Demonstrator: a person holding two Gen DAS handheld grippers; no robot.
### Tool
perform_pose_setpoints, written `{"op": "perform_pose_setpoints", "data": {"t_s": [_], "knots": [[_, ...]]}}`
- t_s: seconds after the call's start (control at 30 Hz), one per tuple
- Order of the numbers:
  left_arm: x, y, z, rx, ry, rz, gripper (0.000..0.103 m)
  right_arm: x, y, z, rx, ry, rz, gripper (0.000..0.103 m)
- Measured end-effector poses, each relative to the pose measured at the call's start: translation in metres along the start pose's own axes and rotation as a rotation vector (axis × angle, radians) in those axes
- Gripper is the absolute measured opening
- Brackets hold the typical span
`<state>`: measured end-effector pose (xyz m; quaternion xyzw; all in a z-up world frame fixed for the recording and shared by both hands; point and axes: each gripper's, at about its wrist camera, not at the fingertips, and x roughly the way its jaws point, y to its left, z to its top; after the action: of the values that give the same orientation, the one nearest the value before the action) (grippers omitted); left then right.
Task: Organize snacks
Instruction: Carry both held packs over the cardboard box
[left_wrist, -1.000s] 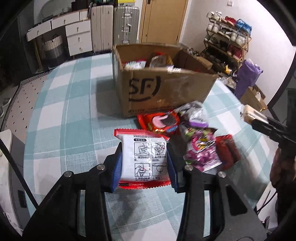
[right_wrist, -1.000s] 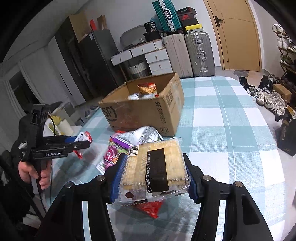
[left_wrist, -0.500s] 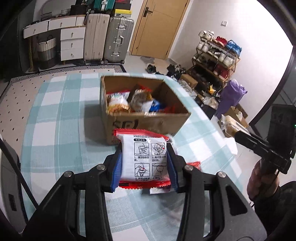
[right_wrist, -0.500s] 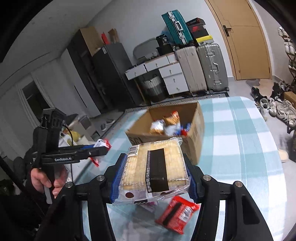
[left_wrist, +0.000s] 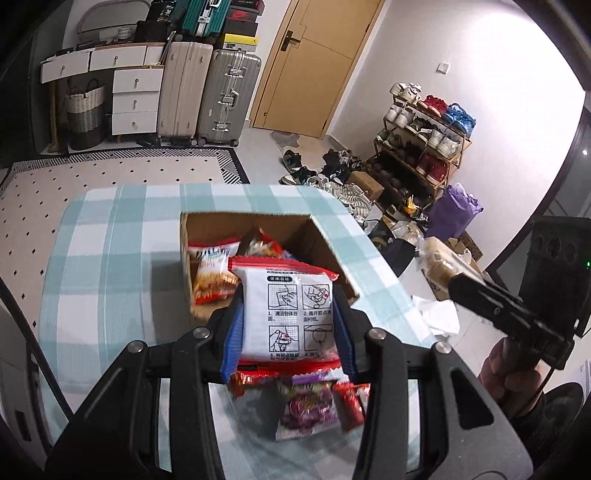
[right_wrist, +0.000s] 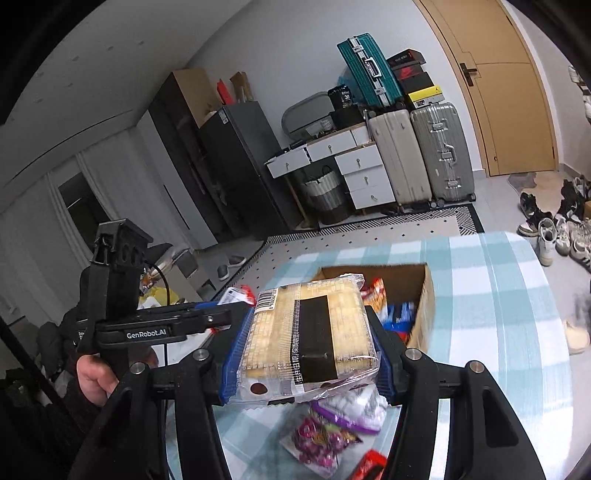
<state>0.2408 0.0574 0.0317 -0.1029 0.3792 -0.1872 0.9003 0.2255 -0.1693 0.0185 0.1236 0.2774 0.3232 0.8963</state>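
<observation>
Left gripper (left_wrist: 288, 336) – "GenRobot.AI" on side; clamps white snack pkt (left_wrist: 288, 317).

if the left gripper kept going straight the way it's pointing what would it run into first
Probably the open cardboard box, likely its near edge or the orange snack bag inside. The left gripper, shut on the white-and-red packet, points down toward it. Depth is unclear, so it could pass just above the near wall.

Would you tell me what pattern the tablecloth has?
The tablecloth is a pale teal-and-white check, clearest in the right wrist view.
</observation>
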Motion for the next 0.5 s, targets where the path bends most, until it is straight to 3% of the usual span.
{"op": "perform_pose_setpoints", "data": {"t_s": [0.23,0.5], "knots": [[0.014,-0.008,0.040,0.017,-0.037,0.041,0.039,0.015,-0.002,0.031,-0.007,-0.009,-0.011,0.058],[0.042,-0.016,0.086,0.045,-0.016,0.076,0.039,0.039,-0.011,0.065,-0.003,-0.005,-0.036,0.058]]}}
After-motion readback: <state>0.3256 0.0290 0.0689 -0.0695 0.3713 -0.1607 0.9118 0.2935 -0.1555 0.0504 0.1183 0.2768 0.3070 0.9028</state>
